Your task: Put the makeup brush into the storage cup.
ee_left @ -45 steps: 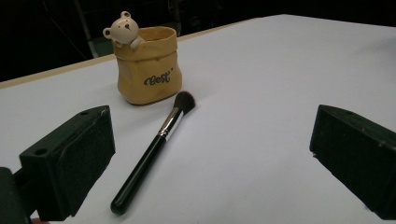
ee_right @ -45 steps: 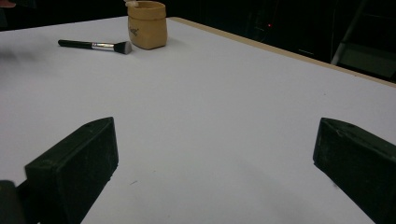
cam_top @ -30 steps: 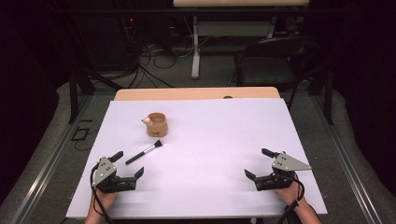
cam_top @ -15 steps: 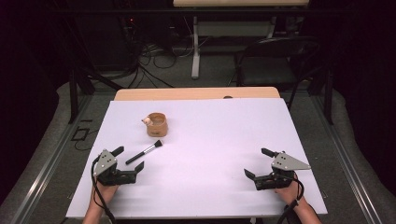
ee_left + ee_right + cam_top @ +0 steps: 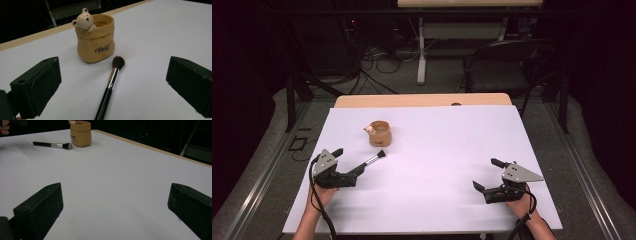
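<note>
**Left jaws spread around the brush handle**

The left gripper [image 5: 346, 165] holds its jaws spread wide, with the brush [image 5: 109, 85] lying on the table between them, touched by neither. In the left gripper view the brush's long axis runs almost straight away from the camera, black handle nearest, silver ferrule in the middle, dark bristles pointing at the pot [image 5: 95, 41] and ending just beside its base. The pot is a tan sack shape with a small bear on its rim, upright.

The right gripper [image 5: 488, 176] also has its jaws spread, with nothing between them, low over bare sheet well apart from the brush.

The white sheet [image 5: 437, 150] covers the table; a strip of wood shows at the far edge. Beyond are a dark chair [image 5: 504, 62] and floor cables. Open surface lies between the grippers and to the pot's right.
</note>
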Available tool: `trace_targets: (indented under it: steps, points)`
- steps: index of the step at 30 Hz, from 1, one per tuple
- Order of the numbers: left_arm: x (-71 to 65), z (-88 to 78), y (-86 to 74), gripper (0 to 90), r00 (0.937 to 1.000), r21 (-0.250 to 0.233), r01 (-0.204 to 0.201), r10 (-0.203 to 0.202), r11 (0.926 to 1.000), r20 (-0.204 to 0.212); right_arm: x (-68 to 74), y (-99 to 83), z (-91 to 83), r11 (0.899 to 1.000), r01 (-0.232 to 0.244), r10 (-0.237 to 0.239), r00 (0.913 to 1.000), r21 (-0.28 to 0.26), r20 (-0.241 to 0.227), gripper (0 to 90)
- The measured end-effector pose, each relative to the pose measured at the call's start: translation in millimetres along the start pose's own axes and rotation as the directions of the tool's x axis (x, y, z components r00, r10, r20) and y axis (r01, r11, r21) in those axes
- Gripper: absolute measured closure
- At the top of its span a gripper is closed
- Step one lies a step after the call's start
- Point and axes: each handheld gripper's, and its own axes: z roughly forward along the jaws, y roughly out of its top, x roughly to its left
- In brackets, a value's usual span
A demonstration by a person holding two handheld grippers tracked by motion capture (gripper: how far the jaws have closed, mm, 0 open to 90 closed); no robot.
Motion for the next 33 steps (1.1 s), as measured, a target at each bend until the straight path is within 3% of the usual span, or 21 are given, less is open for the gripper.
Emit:
trace_targets:
  steps: [10,17,19,23,24,29,33]
  points:
    - [12.2,10.5,14.3,0.0,0.9996,0.096,-0.019,0.017,0.9952,0.023,0.7,0.1,0.4,1.0,0.002,-0.002,1.0,-0.003,-0.005,0.0]
    - [20.8,12.7,26.1,0.0,0.998,0.168,-0.058,0.053,0.9841,0.034,0.5,-0.2,1.1,1.0,0.001,-0.001,1.0,-0.005,-0.005,0.0]
    - [23.4,13.9,29.9,0.0,0.9963,0.2,-0.075,0.064,0.977,0.057,0.6,-0.2,1.2,1.0,0.004,-0.004,1.0,-0.007,-0.005,0.0]
    - [24.9,19.1,35.4,0.1,0.9904,0.265,-0.125,0.104,0.9561,0.092,0.6,-0.2,1.1,1.0,0.008,-0.008,0.9999,-0.005,-0.007,0.0]
    - [24.7,20.5,35.7,0.2,0.9899,0.268,-0.129,0.108,0.9547,0.092,0.8,0.0,0.7,1.0,0.009,-0.009,0.9999,-0.001,-0.008,0.0]
    - [24.8,29.7,38.6,0.1,0.9834,0.339,-0.16,0.119,0.927,0.137,0.8,0.0,0.5,1.0,0.01,-0.01,0.9999,0.001,-0.006,0.0]
    - [25.4,36.9,43.1,0.1,0.9771,0.404,-0.189,0.13,0.895,0.169,0.8,-0.2,0.9,1.0,0.01,-0.01,0.9999,0.001,-0.007,0.0]
